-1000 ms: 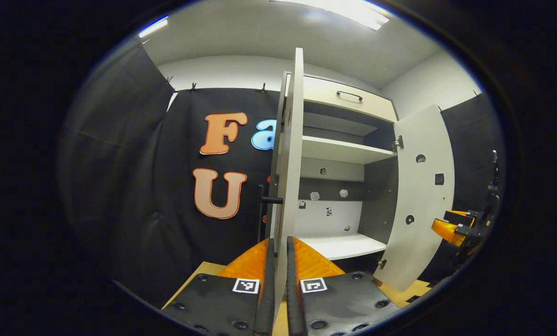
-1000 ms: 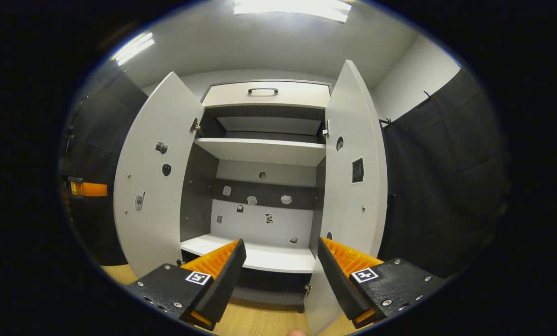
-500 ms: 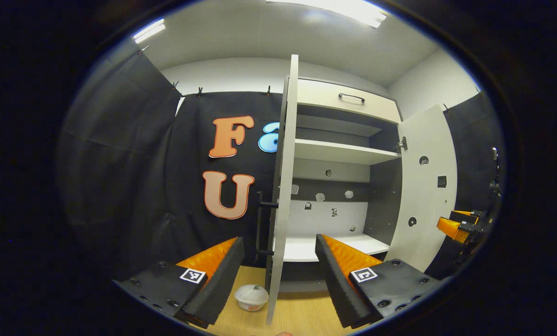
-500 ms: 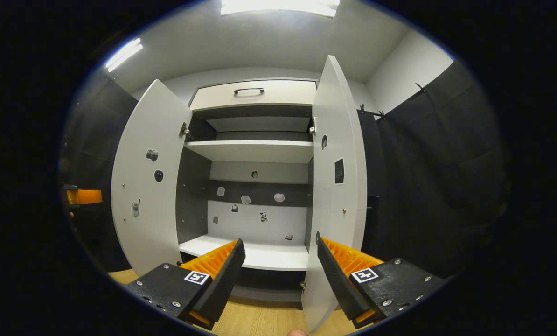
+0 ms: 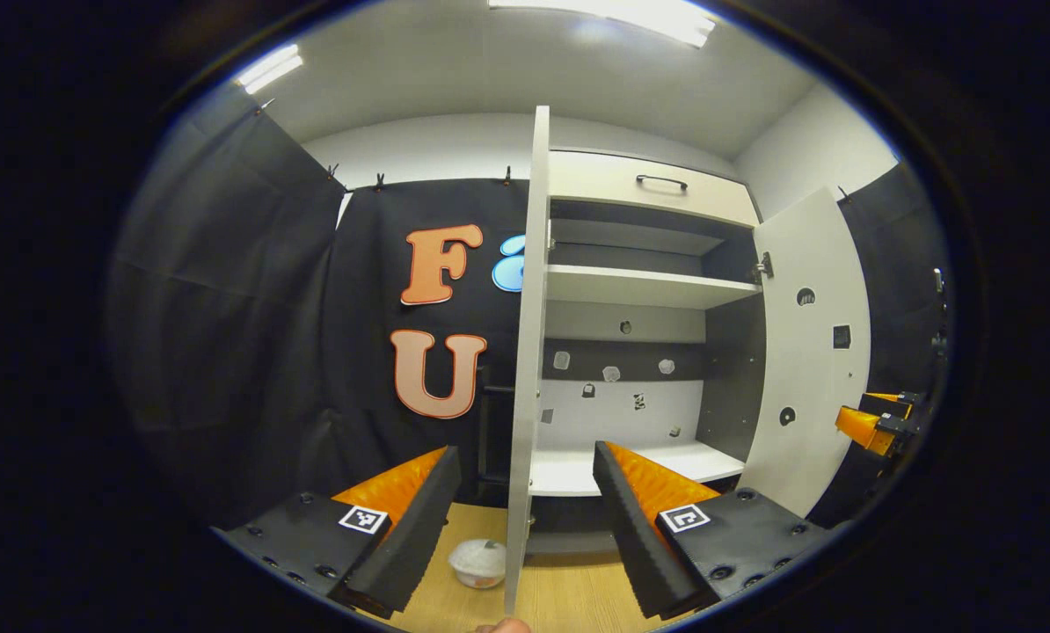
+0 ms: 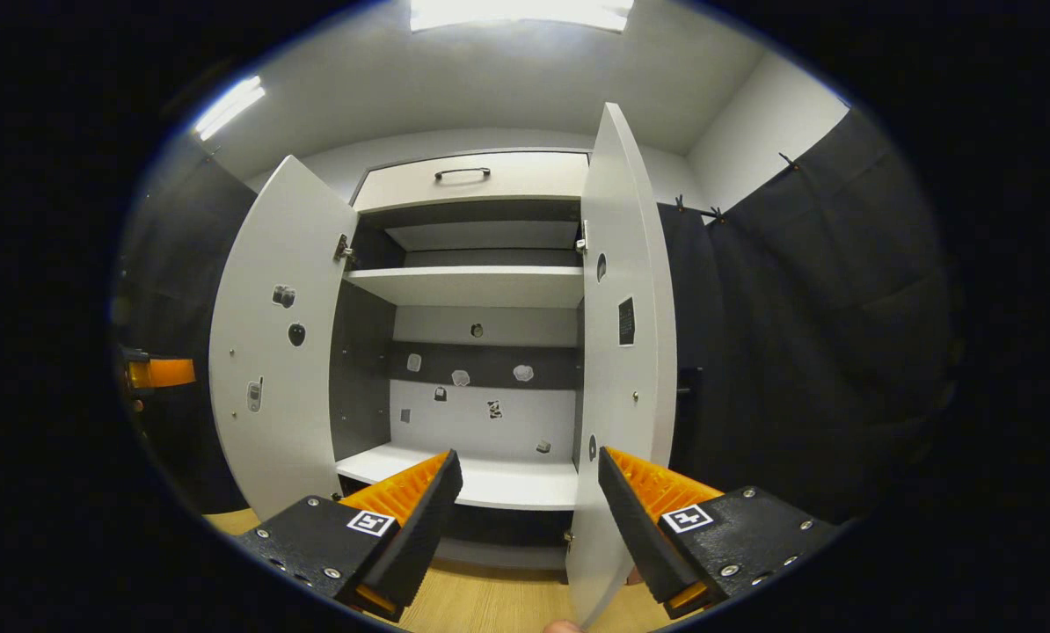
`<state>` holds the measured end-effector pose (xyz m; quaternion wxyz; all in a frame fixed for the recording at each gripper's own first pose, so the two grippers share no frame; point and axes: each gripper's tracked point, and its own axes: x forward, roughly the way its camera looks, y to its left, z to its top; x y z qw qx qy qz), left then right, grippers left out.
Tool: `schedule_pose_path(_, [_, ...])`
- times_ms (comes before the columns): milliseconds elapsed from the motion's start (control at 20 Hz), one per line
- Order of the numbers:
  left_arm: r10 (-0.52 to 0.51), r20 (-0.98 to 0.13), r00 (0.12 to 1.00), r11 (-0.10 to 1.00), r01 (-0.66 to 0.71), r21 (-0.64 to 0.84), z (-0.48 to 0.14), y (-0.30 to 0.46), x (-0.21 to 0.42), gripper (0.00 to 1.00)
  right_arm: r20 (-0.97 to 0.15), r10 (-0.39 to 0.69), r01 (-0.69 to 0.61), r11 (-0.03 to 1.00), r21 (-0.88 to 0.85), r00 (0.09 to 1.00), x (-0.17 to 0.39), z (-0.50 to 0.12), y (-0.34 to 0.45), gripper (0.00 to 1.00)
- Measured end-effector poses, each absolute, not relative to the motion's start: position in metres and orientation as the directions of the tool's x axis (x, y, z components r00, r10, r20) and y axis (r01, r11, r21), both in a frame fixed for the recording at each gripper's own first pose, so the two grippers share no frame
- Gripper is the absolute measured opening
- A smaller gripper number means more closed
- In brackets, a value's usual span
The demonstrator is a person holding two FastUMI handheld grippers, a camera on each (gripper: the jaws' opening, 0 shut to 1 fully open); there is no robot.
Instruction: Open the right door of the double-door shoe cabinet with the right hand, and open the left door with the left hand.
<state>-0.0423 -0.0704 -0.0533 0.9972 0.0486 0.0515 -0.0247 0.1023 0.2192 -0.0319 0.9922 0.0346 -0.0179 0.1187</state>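
The white shoe cabinet (image 6: 481,286) stands with both doors swung out. In the left gripper view the left door (image 5: 525,352) shows edge-on, rising between the fingers of my left gripper (image 5: 525,527), which is open and apart from it. The right door (image 5: 806,352) hangs open at the right, with my right gripper (image 5: 877,422) beside it. In the right gripper view my right gripper (image 6: 529,519) is open and holds nothing. The right door (image 6: 622,352) stands just above its right finger. The left door (image 6: 270,352) is wide open, and the left gripper (image 6: 160,372) shows beyond it.
A closed drawer with a dark handle (image 5: 661,182) tops the cabinet. Inside are a white shelf (image 5: 648,286) and a white bottom board (image 6: 490,479) with small stickers on the back panel. A small white bowl (image 5: 478,563) sits on the wooden floor by the left door.
A second ago my left gripper was shut on the left door's edge; it has let go, opened and drawn back. The right door has swung slightly further out.
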Motion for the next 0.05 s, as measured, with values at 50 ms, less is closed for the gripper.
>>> schedule_pose_path(50, [-0.04, -0.107, 0.993, 0.994, 0.051, 0.099, -0.0539, -0.0703, -0.0429, 0.96, 0.043, 0.236, -0.238, 0.969, 0.066, 0.971, 0.1024, -0.0327, 0.2202, 0.94])
